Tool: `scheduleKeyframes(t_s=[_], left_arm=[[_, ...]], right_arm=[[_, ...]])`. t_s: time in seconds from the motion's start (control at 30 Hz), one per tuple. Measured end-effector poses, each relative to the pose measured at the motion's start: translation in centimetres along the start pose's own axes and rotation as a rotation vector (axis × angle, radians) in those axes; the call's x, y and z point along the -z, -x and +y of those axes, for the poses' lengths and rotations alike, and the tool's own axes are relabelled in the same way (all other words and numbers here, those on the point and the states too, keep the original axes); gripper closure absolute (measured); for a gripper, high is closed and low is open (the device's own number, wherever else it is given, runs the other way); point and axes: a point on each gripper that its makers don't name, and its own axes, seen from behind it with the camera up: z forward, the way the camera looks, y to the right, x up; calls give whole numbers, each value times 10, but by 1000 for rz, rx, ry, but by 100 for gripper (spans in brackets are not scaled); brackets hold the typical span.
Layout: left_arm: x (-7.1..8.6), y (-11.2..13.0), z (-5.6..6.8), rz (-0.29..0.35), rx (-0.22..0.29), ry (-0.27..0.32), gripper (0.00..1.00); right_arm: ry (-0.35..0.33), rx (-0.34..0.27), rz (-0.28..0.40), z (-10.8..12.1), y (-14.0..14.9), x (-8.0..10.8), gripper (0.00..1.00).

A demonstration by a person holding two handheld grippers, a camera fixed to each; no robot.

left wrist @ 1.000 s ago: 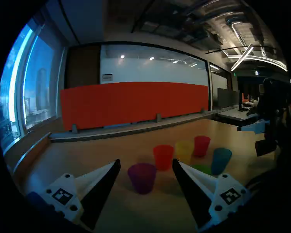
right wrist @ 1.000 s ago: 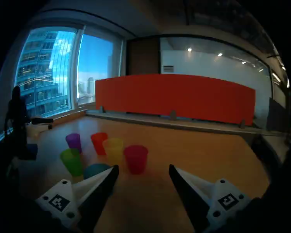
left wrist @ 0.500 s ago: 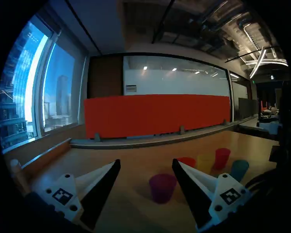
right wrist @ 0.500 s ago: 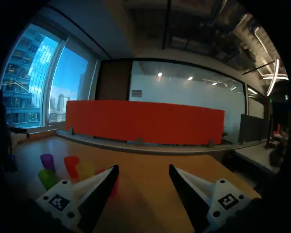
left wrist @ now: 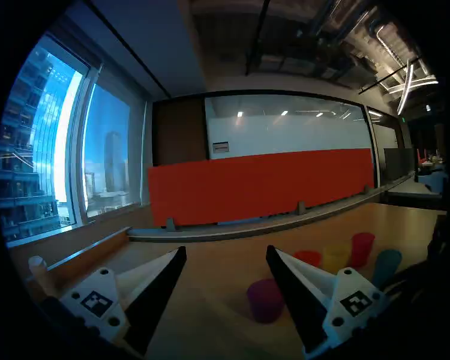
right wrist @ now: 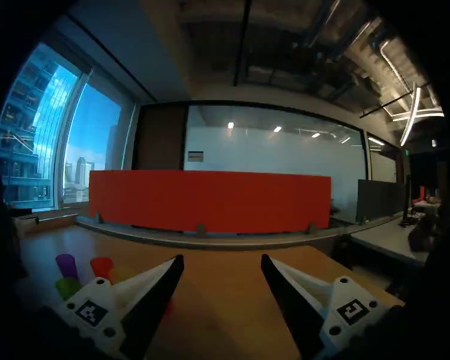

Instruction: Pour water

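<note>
Several coloured plastic cups stand on the wooden table. In the left gripper view a purple cup (left wrist: 265,299) sits between and just beyond the open fingers of my left gripper (left wrist: 225,257), with an orange cup (left wrist: 308,258), a yellow cup (left wrist: 335,259), a red cup (left wrist: 362,248) and a blue cup (left wrist: 386,266) farther right. In the right gripper view my right gripper (right wrist: 222,264) is open and empty; a purple cup (right wrist: 66,264), an orange cup (right wrist: 101,267) and a green cup (right wrist: 68,287) lie low at the left, partly behind its left finger.
An orange partition (left wrist: 261,186) runs along the table's far edge, with a glass wall behind it. Tall windows (left wrist: 51,156) stand at the left. A wooden ledge (left wrist: 81,258) borders the table's left side. Desks and chairs (right wrist: 405,234) stand at the far right.
Both grippers have tilted upward and drawn back, so the cups have slid low in both views. In the left gripper view the cups have shifted right. Both stay open.
</note>
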Motion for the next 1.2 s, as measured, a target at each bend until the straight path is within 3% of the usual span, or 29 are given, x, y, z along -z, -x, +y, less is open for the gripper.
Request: scheduleKeyframes(t_s=[0.27,0.47,0.97,1.2], left_arm=[[1,6,5,19,-19,-20,1],[3,22,6,10,0,-8,1],[9,47,-13,13,63,-10,1],[11,55,-16,13,80,-7,1]], right_arm=[[9,-9,-8,6,0,0,1],[13,-14,-13,5,4,4,0],[12,-28,-20,-2,3,5,1],[2,-24,-19,-8,1,8,1]])
